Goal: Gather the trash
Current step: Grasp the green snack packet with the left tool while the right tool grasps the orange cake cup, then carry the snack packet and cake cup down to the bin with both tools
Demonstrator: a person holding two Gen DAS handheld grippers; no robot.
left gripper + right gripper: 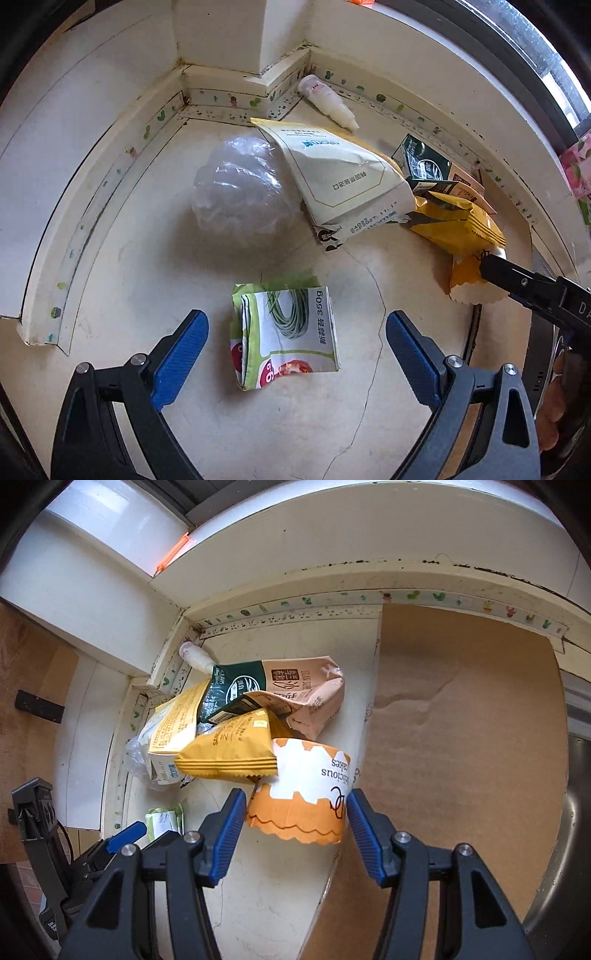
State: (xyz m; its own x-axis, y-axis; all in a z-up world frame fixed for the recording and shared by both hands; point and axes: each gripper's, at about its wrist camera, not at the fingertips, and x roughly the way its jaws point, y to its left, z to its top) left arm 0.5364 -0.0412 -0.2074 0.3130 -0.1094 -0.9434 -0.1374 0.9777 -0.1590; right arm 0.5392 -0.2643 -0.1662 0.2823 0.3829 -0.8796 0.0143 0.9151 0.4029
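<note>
The left gripper (297,350) is wide open and holds nothing. The green packet (284,336) lies flat on the counter (147,258) between its fingers, touching neither. Flat things are hard to pinch, so I think the fingers could slide over it or push it away. There is bare counter on both sides and ahead up to the clear bag (236,192); the wall edge sits further off to the left. The right gripper (295,830) is also open and empty, with the orange cup (299,794) between its fingers. The yellow wrapper (229,757) leans on the cup, so a squeeze could crush the cup or drag the wrapper along. Brown cardboard (461,720) lies to the right.
</note>
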